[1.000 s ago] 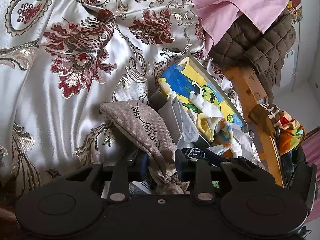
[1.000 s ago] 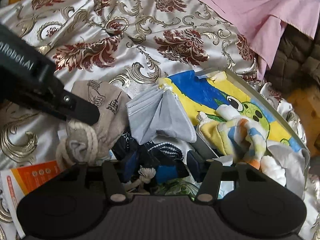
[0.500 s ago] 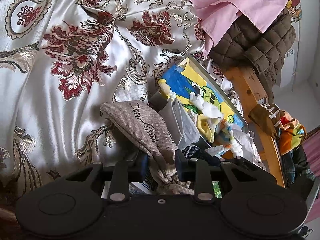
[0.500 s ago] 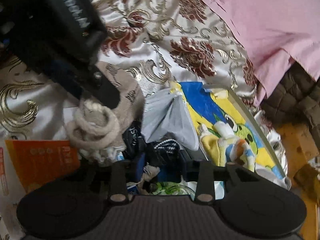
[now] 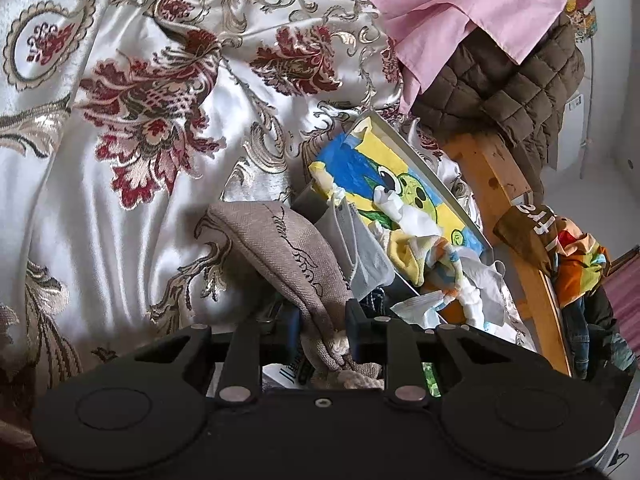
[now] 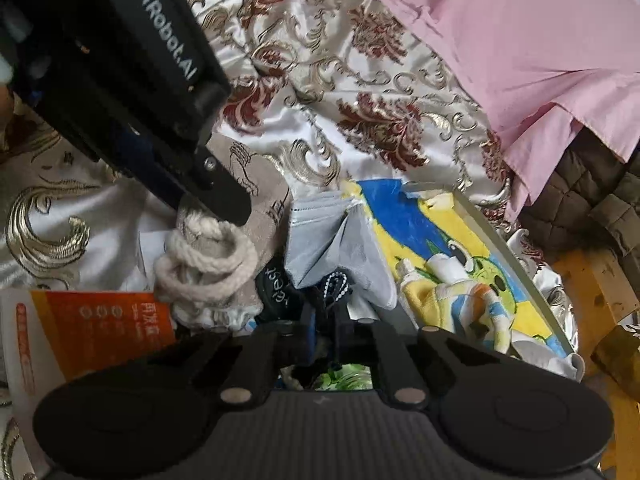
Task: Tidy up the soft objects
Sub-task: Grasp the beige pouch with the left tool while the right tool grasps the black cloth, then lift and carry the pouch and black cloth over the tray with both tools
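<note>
I hold 2 grippers over a cluttered quilt (image 5: 120,220). My left gripper (image 5: 322,330) has just tightened and is clamped on a beige pouch (image 5: 280,248), near left, lifting it by its corded neck. My right gripper (image 6: 324,334) has just closed on dark cloth (image 6: 320,304) nearby, to pull it free.

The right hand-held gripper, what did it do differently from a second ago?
The right hand-held gripper has just been closing: its jaws, wide before, are now shut on the dark blue fabric in the pile. The left hand-held gripper closed a little more on the beige drawstring bag. The grey cloth and cartoon picture stayed put.
</note>
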Tool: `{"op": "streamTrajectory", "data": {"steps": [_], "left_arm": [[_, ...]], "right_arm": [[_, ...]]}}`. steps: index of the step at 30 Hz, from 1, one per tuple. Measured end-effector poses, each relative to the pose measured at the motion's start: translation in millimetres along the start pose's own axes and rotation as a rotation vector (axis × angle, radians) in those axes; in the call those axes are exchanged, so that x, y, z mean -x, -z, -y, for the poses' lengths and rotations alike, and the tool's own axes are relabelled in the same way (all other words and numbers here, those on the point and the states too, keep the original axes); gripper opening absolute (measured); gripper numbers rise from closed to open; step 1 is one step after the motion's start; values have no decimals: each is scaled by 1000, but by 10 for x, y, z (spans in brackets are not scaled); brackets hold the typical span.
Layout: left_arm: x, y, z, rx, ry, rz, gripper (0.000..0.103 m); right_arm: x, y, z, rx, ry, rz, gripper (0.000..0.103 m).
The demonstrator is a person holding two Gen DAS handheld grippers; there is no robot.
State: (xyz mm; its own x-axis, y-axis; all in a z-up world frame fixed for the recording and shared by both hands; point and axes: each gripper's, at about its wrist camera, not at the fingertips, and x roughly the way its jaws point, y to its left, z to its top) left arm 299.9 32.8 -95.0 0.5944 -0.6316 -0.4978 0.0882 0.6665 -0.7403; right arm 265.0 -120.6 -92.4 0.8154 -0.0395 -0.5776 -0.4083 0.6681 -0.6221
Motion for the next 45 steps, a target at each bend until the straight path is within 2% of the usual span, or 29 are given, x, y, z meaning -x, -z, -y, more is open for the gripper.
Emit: {"op": "streamTrajectory", "data": {"steps": [1, 2, 11, 16, 22, 25, 30, 34, 40, 43, 45], "left_arm": [[8, 2, 22, -14, -3, 5, 22], [11, 1, 46, -28, -7, 10, 15], [55, 40, 181, -118, -44, 37, 15], [137, 58, 254, -160, -78, 91, 14], [288, 104, 445, -243, -83, 161, 11], [318, 140, 518, -266, -70, 156, 10], [342, 222, 615, -312, -93, 170, 10], [432, 222, 705, -317, -75, 193, 10], [506, 130, 899, -289, -68, 226, 10], [397, 26, 1047, -295, -56, 250, 10], [247, -72, 1171, -303, -39, 268, 10]], "right_arm": [[26, -3, 4, -2, 8, 9, 8], [55, -2, 6, -3, 16, 17, 8], [278, 154, 32, -20, 58, 101, 8], [456, 182, 114, -23, 119, 167, 8], [631, 218, 260, -52, 189, 231, 8], [696, 223, 353, -77, 213, 260, 8], [785, 237, 447, -101, 243, 295, 8], [807, 256, 601, -152, 252, 319, 8], [807, 275, 970, -315, 245, 380, 8], [748, 287, 1219, -417, 231, 409, 8], [682, 286, 1347, -442, 251, 413, 8]]}}
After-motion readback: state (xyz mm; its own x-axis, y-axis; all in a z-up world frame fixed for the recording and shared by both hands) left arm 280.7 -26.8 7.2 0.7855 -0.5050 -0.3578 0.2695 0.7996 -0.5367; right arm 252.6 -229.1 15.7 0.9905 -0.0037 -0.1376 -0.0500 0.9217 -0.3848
